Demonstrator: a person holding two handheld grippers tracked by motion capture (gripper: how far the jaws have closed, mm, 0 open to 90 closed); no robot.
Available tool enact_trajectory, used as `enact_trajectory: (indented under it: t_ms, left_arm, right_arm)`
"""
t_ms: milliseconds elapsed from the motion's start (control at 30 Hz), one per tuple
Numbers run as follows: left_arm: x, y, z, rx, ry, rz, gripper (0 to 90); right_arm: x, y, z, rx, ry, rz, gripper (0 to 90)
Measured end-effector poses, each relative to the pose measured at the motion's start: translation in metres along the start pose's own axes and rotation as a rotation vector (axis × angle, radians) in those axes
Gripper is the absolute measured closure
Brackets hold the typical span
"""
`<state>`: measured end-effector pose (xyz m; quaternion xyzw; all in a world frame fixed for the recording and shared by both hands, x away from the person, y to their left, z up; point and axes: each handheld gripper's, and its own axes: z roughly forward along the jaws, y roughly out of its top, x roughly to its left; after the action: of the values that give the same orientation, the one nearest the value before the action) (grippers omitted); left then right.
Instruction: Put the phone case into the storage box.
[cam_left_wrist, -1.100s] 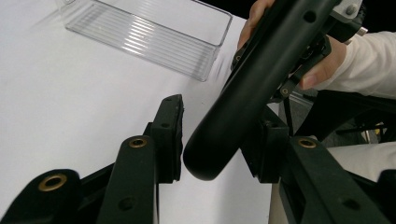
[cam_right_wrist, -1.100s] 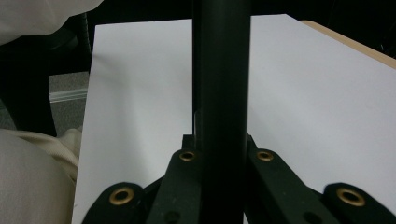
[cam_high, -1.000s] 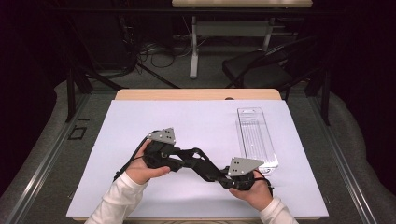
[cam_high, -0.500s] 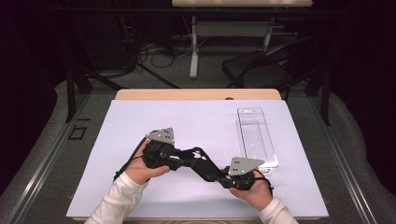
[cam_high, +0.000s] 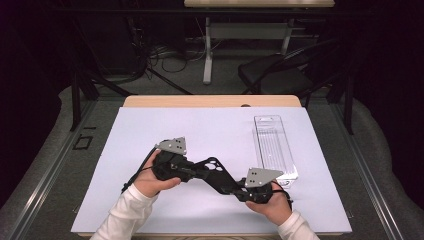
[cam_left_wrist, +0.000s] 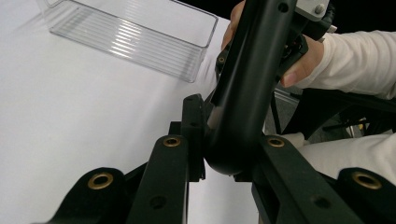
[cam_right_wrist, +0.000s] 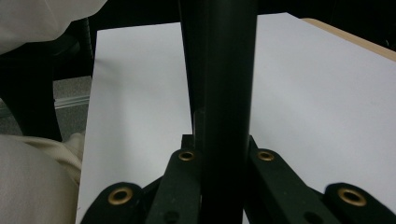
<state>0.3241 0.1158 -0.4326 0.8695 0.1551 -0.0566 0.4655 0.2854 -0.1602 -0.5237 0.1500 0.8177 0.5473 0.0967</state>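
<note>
White sheeting (cam_high: 210, 130) is covering the table. Near its front edge we are holding the left gripper (cam_high: 216, 172) and the right gripper (cam_high: 227, 182) with tips crossing, each one's jaws lying against the other's; how wide either stands we cannot tell. Farther back, toward the right edge, a clear plastic tray (cam_high: 274, 147) is lying flat, its near end just beside the right gripper.

Clear glossy plastic tray (cam_high: 274, 146); matt tabletop (cam_high: 150, 130)
</note>
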Motion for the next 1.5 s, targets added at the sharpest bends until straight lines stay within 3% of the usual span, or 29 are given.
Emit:
enact_trajectory:
  t_ms: [400, 733, 1100, 1500]
  left_arm:
    - [-0.0008, 0.0005, -0.0001, 0.009, 0.007, 0.019, 80.8]
    - [0.0005, 0.0004, -0.0004, 0.011, 0.002, 0.010, 81.0]
    - [0.0055, -0.0025, 0.0001, -0.003, -0.018, -0.036, 81.1]
    - [0.0082, -0.0043, 0.0013, 0.001, -0.007, -0.096, 81.2]
  right_arm:
    - [-0.0004, -0.0007, 0.0007, -0.001, 0.006, 0.002, 85.8]
    - [-0.0007, -0.0012, 0.0011, -0.005, -0.002, 0.006, 82.1]
    - [-0.0009, -0.0014, 0.0019, -0.009, -0.012, 0.009, 77.0]
    - [0.0009, -0.0005, 0.0026, -0.007, -0.053, -0.007, 66.3]
